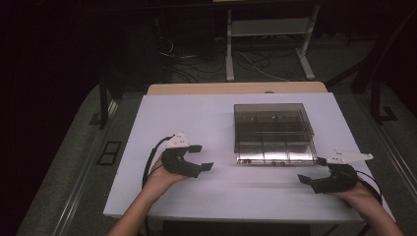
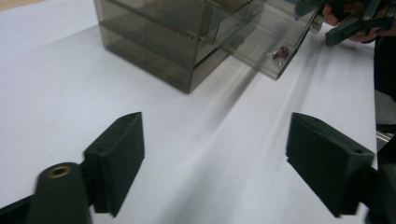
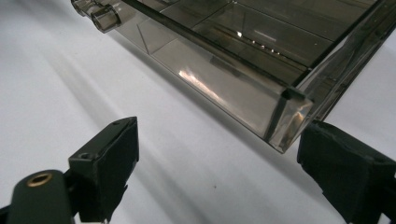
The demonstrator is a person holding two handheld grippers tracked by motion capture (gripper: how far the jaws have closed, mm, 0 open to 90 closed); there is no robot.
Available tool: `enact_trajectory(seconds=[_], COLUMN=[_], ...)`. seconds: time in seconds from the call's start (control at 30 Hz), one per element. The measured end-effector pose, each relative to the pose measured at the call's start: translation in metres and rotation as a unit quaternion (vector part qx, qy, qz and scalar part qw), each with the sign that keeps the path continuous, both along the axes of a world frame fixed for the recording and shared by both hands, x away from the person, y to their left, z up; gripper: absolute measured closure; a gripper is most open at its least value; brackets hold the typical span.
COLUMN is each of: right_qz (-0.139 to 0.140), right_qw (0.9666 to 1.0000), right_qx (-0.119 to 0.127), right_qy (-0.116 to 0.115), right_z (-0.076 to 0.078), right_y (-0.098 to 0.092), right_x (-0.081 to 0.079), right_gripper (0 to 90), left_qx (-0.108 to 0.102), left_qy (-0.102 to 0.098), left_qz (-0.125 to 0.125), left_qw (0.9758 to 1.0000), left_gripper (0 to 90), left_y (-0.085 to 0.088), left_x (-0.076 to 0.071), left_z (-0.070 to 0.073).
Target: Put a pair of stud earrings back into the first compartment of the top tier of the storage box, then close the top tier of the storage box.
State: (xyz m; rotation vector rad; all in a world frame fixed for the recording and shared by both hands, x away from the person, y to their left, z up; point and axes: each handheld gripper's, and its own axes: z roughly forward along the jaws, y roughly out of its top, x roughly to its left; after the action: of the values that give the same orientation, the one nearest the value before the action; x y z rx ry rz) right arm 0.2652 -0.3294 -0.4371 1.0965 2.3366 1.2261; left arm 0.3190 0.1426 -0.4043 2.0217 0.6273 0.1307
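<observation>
Between the 2 grippers, on the white table (image 1: 196, 118): 1 smoked clear plastic organiser box (image 1: 273, 132), square, w/ internal dividers forming several compartments, and 1 drawer (image 2: 275, 42) pulled out toward the person's side. The drawer has small round knobs (image 3: 105, 17) on its front; a small reddish item (image 2: 281, 52) lies inside, too small to identify.

Left gripper (image 1: 201, 157): jaws wide apart, nothing between them, bare table under them; box sits ahead and to its right, well apart.

Right gripper (image 1: 311, 170): jaws wide apart, holding nothing; the drawer's front corner lies just beside one jaw; contact can't be confirmed.
</observation>
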Motion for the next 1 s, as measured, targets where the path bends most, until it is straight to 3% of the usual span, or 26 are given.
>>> enact_trajectory(seconds=[0.2, 0.4, 0.53, 0.8, 1.0], right_qz=[0.001, 0.000, -0.001, -0.001, 0.009], right_qw=[1.0000, 1.0000, 1.0000, 0.9999, 0.9994], right_qx=[-0.001, 0.000, -0.002, 0.005, 0.004], right_qy=[0.002, 0.001, 0.002, 0.016, 0.033], right_z=[-0.001, -0.001, -0.001, 0.002, 0.005], right_y=[0.000, -0.001, 0.000, -0.003, 0.000], right_x=[0.000, 0.000, 0.001, 0.000, -0.003], right_gripper=[12.2, 12.2, 12.2, 12.3, 14.6], left_qx=[0.012, -0.002, 0.009, 0.017, 0.019], left_qy=[-0.002, -0.005, -0.003, 0.007, 0.003], left_qz=[0.017, 0.035, 0.042, 0.037, 0.035], left_qw=[0.9998, 0.9994, 0.9991, 0.9991, 0.9992], left_gripper=[9.3, 4.7, 0.2, 0.0, 0.0], left_y=[0.011, 0.021, 0.025, 0.023, 0.023], left_x=[-0.009, -0.015, -0.016, -0.018, -0.018], left_z=[-0.008, -0.020, -0.025, -0.028, -0.027])
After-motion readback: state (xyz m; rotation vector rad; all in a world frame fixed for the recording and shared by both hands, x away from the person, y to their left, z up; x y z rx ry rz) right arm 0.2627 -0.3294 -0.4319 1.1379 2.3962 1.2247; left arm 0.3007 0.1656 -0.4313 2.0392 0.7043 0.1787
